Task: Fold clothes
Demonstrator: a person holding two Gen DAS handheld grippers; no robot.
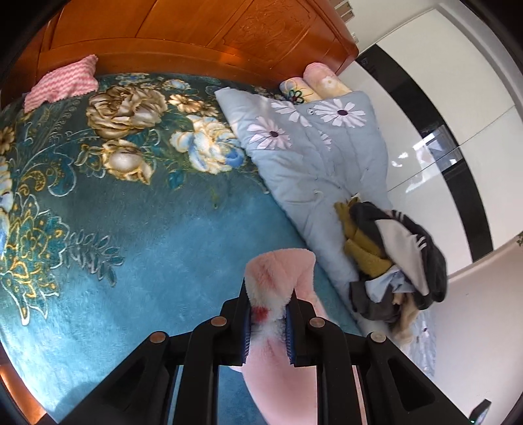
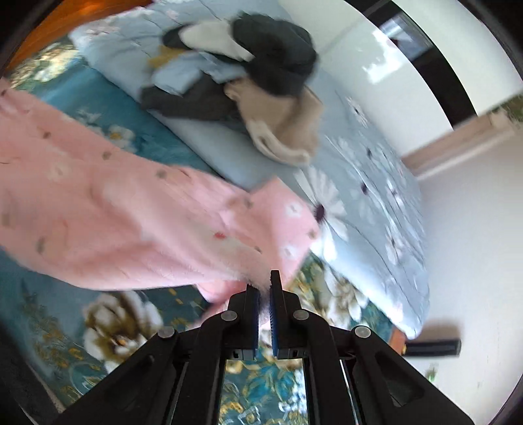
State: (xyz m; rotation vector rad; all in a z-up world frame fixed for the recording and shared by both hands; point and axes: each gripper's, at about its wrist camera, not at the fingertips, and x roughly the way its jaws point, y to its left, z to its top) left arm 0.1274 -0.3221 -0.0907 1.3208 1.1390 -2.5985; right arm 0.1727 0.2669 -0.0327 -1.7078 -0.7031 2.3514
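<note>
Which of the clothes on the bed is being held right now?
The fluffy pink garment, pinched in both tools; the dark and mustard pile lies untouched on the blue quilt.

a teal floral blanket [image 1: 137, 209] is covering the bed, running up to a carved wooden headboard [image 1: 196, 29]. a pale blue daisy-print quilt [image 1: 313, 153] is lying along its edge, with a pink zigzag cloth [image 1: 63, 81] sitting by the headboard.

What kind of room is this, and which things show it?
Most likely a bedroom: a carved wooden headboard, a teal floral blanket spread over a bed, and a folded blue quilt on it.
</note>
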